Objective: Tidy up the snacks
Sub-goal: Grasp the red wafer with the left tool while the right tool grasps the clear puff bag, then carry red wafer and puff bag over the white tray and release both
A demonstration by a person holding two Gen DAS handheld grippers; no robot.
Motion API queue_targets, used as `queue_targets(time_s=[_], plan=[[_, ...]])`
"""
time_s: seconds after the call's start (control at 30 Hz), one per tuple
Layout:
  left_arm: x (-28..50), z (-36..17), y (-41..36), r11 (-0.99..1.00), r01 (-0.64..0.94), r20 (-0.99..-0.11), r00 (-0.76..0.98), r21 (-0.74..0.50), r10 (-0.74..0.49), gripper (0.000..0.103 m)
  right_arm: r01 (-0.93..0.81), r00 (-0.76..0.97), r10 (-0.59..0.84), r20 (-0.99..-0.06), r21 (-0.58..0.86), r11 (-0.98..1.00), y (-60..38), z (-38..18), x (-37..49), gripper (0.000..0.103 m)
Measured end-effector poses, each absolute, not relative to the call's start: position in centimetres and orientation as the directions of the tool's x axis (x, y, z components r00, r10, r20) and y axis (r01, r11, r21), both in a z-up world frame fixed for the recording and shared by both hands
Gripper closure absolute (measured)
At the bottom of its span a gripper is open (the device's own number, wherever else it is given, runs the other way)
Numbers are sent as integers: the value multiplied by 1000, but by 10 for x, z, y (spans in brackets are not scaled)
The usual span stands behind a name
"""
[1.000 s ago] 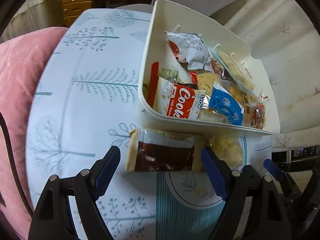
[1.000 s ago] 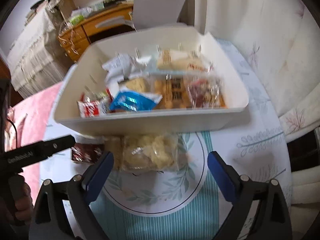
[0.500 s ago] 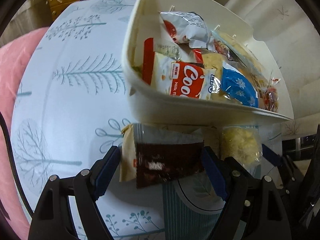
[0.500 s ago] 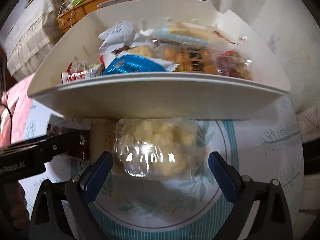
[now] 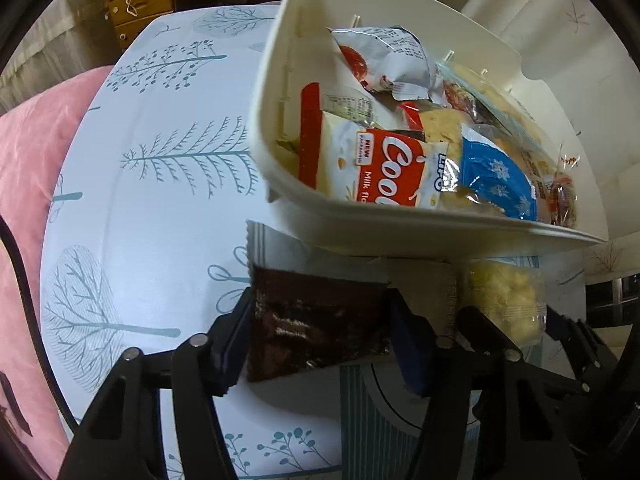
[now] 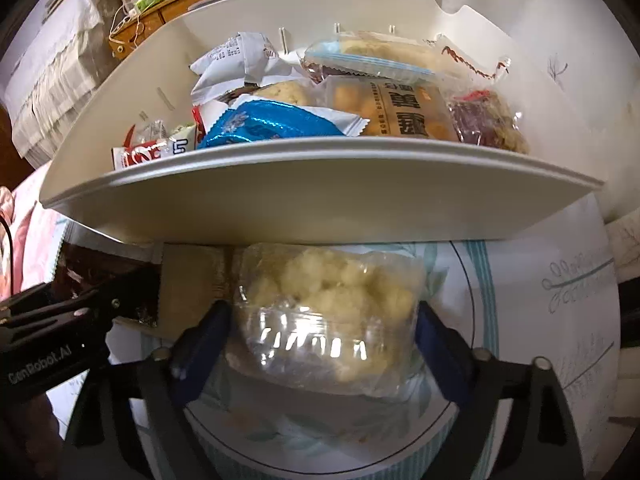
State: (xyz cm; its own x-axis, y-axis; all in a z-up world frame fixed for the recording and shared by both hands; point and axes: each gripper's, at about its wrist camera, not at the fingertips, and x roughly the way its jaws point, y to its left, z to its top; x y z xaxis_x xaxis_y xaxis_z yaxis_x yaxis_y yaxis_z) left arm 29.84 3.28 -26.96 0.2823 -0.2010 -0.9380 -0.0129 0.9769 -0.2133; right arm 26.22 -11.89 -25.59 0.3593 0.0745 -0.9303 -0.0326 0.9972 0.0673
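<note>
In the left view our left gripper (image 5: 320,332) clamps the brown packet (image 5: 316,324) just before the bin (image 5: 400,228), already well filled. In the right view our right gripper (image 6: 322,344) pinches the clear bag (image 6: 332,312); we judge both remain to drop in.

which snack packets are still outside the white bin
Two: the dark brown chocolate cake packet between the left claw fingers, and the clear bag of pale yellow puffs between the right claw fingers. The rest sit inside the white plastic bin.
</note>
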Motion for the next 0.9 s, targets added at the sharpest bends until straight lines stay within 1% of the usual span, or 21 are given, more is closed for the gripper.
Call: queue_targets(time_s=[0.03, 0.2, 0.27, 0.3, 0.33, 0.37, 0.5, 0.6, 0.8, 0.9], plan=[[299, -270, 34, 976, -15, -938, 280, -217, -205, 46, -25, 363, 68, -929, 64, 998, -118, -255, 262, 21], [298, -270, 47, 972, -25, -936, 278, -234, -218, 61, 24, 349, 55, -935, 68, 997, -117, -252, 259, 28], [297, -269, 53, 971, -34, -933, 284, -238, -219, 68, 42, 345, 49, -937, 68, 997, -117, -250, 258, 30], [294, -266, 58, 971, -35, -933, 287, -235, -215, 77, 49, 341, 47, -939, 68, 997, -116, -249, 257, 31], [293, -265, 60, 973, -32, -934, 289, -230, -211, 78, 54, 335, 46, -941, 68, 996, -123, -244, 256, 31], [293, -264, 61, 973, -31, -934, 290, -228, -209, 85, 58, 328, 46, -943, 69, 996, -120, -248, 254, 31], [287, -259, 67, 967, -39, -932, 279, -252, -232, 89, 74, 314, 63, -947, 90, 993, -121, -240, 238, 31], [279, -257, 74, 954, -55, -922, 279, -294, -269, 90, 74, 314, 66, -947, 94, 993, -122, -231, 226, 31], [256, -244, 84, 916, -32, -869, 332, -399, -367, 90, 50, 323, 77, -943, 99, 994, -123, -212, 206, 32], [246, -241, 93, 885, -51, -838, 351, -462, -417, 90, 42, 322, 96, -942, 115, 992, -125, -205, 196, 32]])
